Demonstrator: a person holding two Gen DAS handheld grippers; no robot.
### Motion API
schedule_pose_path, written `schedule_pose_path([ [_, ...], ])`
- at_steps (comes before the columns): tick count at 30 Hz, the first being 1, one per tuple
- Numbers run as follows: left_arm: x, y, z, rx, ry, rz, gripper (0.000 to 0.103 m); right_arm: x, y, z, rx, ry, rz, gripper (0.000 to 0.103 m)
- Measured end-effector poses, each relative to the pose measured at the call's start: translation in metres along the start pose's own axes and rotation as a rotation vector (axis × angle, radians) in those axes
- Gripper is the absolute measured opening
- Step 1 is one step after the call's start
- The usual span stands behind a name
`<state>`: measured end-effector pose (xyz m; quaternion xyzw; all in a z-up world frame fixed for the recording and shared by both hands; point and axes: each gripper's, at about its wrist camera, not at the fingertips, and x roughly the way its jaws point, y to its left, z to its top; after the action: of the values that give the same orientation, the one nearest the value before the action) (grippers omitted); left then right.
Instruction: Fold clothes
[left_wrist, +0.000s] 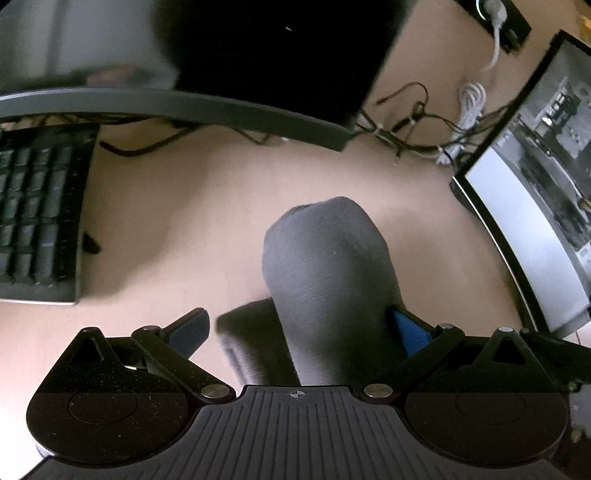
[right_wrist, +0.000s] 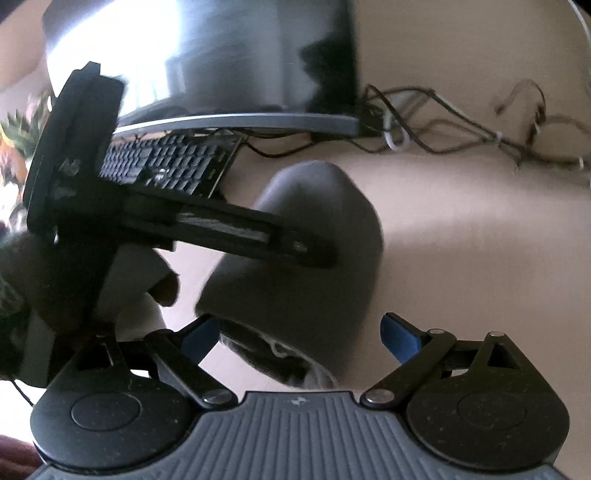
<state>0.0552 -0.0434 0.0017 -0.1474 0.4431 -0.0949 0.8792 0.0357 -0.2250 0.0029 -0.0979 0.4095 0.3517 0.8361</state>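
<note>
Two grippers work over a beige desk on one grey sock. From the left wrist view, the left gripper has its blue pads spread wide, and the sock runs up between them from the near edge toward the middle of the desk, its rounded end farthest away; a second fold of the grey cloth lies just left of it, near the left pad. Whether either pad touches the cloth is hard to tell. From the right wrist view, the right gripper is also spread wide, with the sock between its pads and a paler inner lining showing near the camera. Across that view the left gripper's black body reaches in from the left, its tip over the sock. A keyboard lies at the far left, under a dark monitor. A second screen stands on the right, with tangled cables behind.
</note>
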Motion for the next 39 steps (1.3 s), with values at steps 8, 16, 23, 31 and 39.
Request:
schedule_pose_path([
  [8, -0.004, 0.007, -0.006, -0.061, 0.000, -0.010, 0.103, 0.001, -0.024, -0.003, 0.068, 0.035, -0.057, 0.095],
  [16, -0.007, 0.002, -0.005, -0.034, -0.017, 0.019, 0.103, -0.001, -0.023, -0.005, 0.075, 0.032, -0.063, 0.095],
  [23, -0.023, -0.003, -0.003, 0.018, -0.053, 0.070, 0.103, -0.028, -0.007, -0.004, 0.095, -0.028, -0.034, 0.095],
  [31, -0.043, 0.002, -0.010, 0.036, -0.090, 0.109, 0.103, -0.048, 0.004, -0.006, 0.133, -0.069, -0.054, 0.097],
  [39, -0.049, 0.016, -0.011, 0.087, -0.094, 0.116, 0.103, -0.051, 0.016, -0.016, 0.243, -0.072, -0.125, 0.098],
])
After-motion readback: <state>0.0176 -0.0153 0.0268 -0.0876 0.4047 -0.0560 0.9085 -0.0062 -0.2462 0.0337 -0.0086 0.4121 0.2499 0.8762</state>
